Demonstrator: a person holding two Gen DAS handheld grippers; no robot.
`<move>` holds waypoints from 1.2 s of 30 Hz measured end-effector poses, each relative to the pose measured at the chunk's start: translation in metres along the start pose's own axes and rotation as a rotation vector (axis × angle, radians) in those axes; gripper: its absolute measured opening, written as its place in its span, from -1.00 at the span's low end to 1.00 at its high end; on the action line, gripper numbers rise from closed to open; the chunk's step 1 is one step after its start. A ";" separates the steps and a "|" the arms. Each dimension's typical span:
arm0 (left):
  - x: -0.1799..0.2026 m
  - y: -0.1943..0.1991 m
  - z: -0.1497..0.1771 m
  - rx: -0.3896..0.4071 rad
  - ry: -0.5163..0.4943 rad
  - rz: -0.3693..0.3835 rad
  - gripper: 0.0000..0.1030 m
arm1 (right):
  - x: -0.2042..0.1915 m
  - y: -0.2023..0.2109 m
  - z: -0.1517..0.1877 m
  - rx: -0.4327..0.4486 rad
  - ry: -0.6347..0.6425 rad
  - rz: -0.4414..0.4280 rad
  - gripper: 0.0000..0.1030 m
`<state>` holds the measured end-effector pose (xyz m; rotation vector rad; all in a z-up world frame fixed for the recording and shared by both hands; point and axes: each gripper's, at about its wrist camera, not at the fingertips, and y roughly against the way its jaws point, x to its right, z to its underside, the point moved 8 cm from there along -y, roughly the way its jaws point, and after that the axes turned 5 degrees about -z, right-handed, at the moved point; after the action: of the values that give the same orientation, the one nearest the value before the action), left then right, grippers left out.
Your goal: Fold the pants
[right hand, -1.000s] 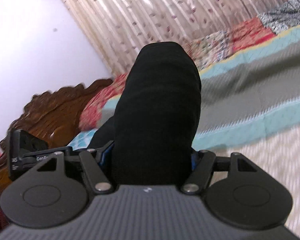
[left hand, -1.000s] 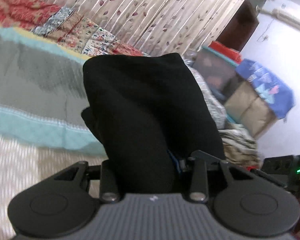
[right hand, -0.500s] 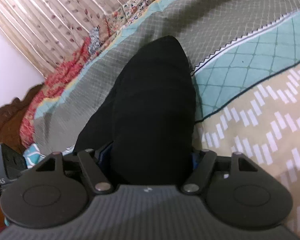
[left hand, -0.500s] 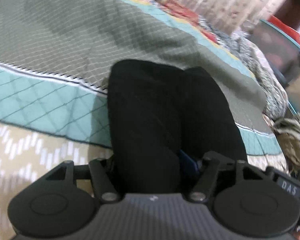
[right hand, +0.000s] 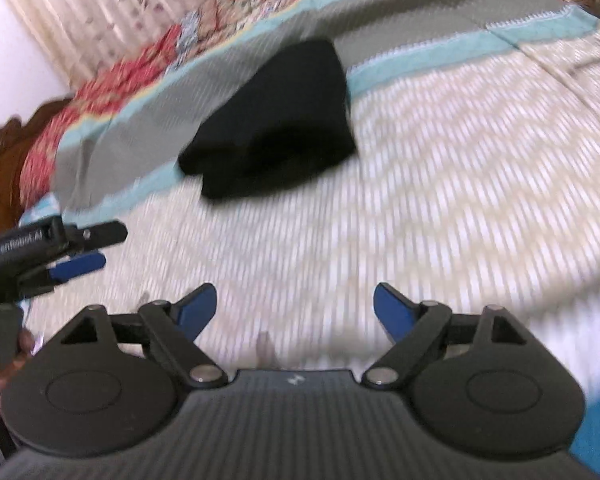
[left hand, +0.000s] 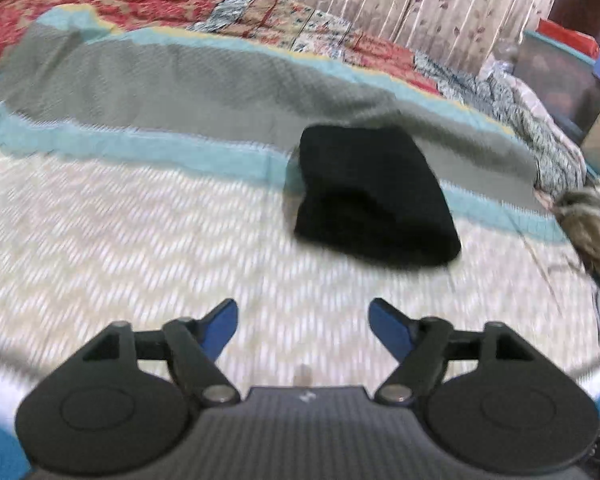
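Note:
The black pants (left hand: 372, 196) lie folded in a compact bundle on the bedspread, across the teal stripe; they also show in the right wrist view (right hand: 276, 120). My left gripper (left hand: 303, 320) is open and empty, pulled back from the bundle over the beige patterned part. My right gripper (right hand: 295, 308) is open and empty, also well short of the bundle. The left gripper's blue fingers (right hand: 78, 266) show at the left edge of the right wrist view.
The bedspread (left hand: 140, 220) has beige, teal and grey bands. A red patterned quilt (left hand: 140, 0) and curtains (left hand: 420, 0) lie behind. A crumpled cloth (left hand: 592, 224) lies at the right edge. A wooden headboard (right hand: 0, 160) stands at the left.
Both grippers let go of the black pants and opened. The bundle now lies on the bed, and both grippers have drawn back from it.

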<state>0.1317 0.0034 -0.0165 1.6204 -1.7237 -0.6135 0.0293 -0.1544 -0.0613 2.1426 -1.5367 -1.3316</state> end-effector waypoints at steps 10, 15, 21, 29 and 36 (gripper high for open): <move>0.000 0.072 0.077 -0.063 0.036 -0.027 1.00 | -0.038 0.043 0.069 -0.102 0.030 0.043 0.83; -0.001 0.095 0.090 -0.021 0.017 -0.046 1.00 | -0.038 0.063 0.079 -0.066 0.026 0.080 0.83; 0.004 0.112 0.100 -0.008 -0.026 -0.100 1.00 | -0.044 0.082 0.087 -0.006 0.023 0.115 0.84; 0.023 0.108 0.116 -0.058 -0.186 -0.163 1.00 | -0.038 0.088 0.086 0.031 -0.019 0.129 0.85; 0.020 0.108 0.109 -0.036 -0.167 -0.174 1.00 | -0.040 0.081 0.086 0.005 0.000 0.137 0.85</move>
<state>-0.0216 -0.0166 -0.0054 1.7477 -1.6891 -0.8808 -0.0911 -0.1291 -0.0400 1.9996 -1.6557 -1.2842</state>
